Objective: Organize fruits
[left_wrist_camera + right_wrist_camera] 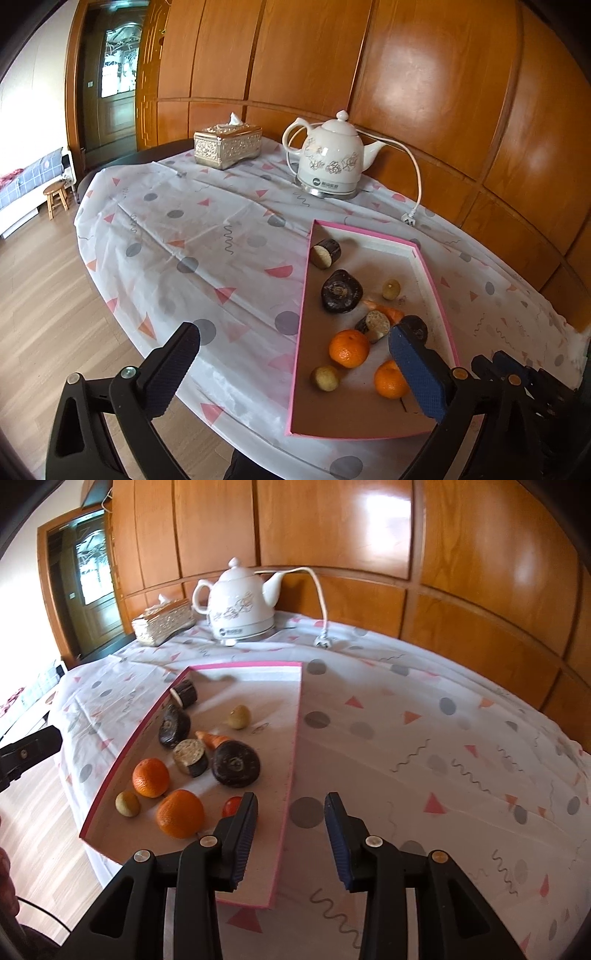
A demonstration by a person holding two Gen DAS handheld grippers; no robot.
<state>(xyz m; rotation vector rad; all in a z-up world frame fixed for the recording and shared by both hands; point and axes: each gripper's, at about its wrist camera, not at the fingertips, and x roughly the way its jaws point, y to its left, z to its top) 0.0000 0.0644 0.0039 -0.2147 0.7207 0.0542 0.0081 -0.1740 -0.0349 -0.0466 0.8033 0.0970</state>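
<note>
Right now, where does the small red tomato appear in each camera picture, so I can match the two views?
Left wrist view: the red tomato is not visible; it may be hidden behind the left hand-held gripper.
Right wrist view: tomato low centre, in the pink tray, just left of the right hand-held gripper.
Shared landmark: the white kettle at the table's far side.

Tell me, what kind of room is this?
Probably a home dining or living room. A table under a patterned cloth carries a white electric kettle and a tissue box, wood panelling lines the wall, and a small stool stands on the wooden floor.
</note>
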